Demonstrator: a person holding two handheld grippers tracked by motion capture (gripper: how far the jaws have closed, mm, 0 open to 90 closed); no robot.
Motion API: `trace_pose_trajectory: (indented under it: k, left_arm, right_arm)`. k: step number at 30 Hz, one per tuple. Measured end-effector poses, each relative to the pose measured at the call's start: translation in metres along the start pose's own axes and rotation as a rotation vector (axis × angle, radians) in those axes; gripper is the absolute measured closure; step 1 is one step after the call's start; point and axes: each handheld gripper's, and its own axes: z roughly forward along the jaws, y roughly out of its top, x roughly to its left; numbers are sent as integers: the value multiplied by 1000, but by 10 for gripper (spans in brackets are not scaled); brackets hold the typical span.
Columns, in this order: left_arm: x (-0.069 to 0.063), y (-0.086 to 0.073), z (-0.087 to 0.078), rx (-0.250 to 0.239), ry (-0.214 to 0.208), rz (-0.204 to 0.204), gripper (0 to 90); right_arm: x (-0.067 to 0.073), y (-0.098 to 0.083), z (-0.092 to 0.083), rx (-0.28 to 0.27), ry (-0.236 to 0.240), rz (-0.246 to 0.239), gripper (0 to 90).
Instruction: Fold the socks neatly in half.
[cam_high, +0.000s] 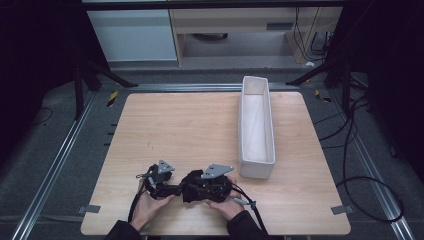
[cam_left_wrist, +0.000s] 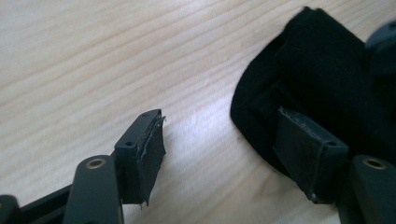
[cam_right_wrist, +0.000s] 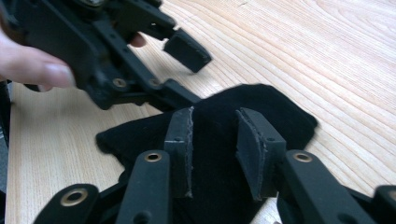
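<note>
The right gripper (cam_right_wrist: 215, 154) has its two black jaws partly spread, one on each side of a bump in a black cloth (cam_right_wrist: 261, 105), and the pads do not squeeze the cloth yet. The left gripper (cam_left_wrist: 224, 154) has its jaws spread wide; one pad rests against the edge of the same cloth, and the other pad hangs over bare wood with nothing in between. In the high view both tools sit close together at the near edge of the wooden table (cam_high: 200, 125), the left gripper (cam_high: 159, 184) just left of the right gripper (cam_high: 210, 186), with the person's hands under them. The black cloth (cam_high: 192, 192) lies flat on the table, right between the two tools, in a small dark heap. A long white fabric bin (cam_high: 256, 127) stands to the right, reaching from the middle of the table to its far edge, and as far as can be seen it holds nothing. So the work looks like it is only at the start: the cloth has been reached, but it is not gripped or lifted. What seems left is to pinch the cloth, fold or tidy it, and most likely carry it over to the bin.
</note>
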Motion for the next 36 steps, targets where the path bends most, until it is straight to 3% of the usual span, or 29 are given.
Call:
trace_pose_trajectory:
  k: [3, 6, 13, 17, 19, 22, 25, 31, 36]
  left_arm:
    - [1, 3, 2, 2, 2, 0, 324]
    - [6, 3, 1, -9, -2, -26, 325]
    - [17, -6, -25, -86, -19, -87, 344]
    - [5, -5, -46, -137, -49, -50, 335]
    - [-2, -3, -50, -139, -54, -20, 322]
    - [-9, -7, -52, -127, -76, 1, 318]
    - [-16, -10, -47, -100, -79, 21, 318]
    - [-13, -11, -38, -67, -69, 16, 324]
    - [-13, -6, -44, -104, -76, 9, 327]
  right_arm:
    - [1, -1, 3, 9, -8, -9, 682]
    - [0, -2, 5, 15, -14, -5, 685]
    - [-1, -2, 6, 19, -16, 3, 689]
    - [-2, -2, 7, 16, -18, 14, 707]
    - [-3, -1, 7, 14, -18, 30, 733]
    - [-5, -1, 6, 7, -14, 53, 800]
    - [-7, -1, 6, 4, -3, 74, 811]
    - [-12, 14, 2, -61, -28, 58, 811]
    - [-17, 21, 22, 6, -55, 41, 831]
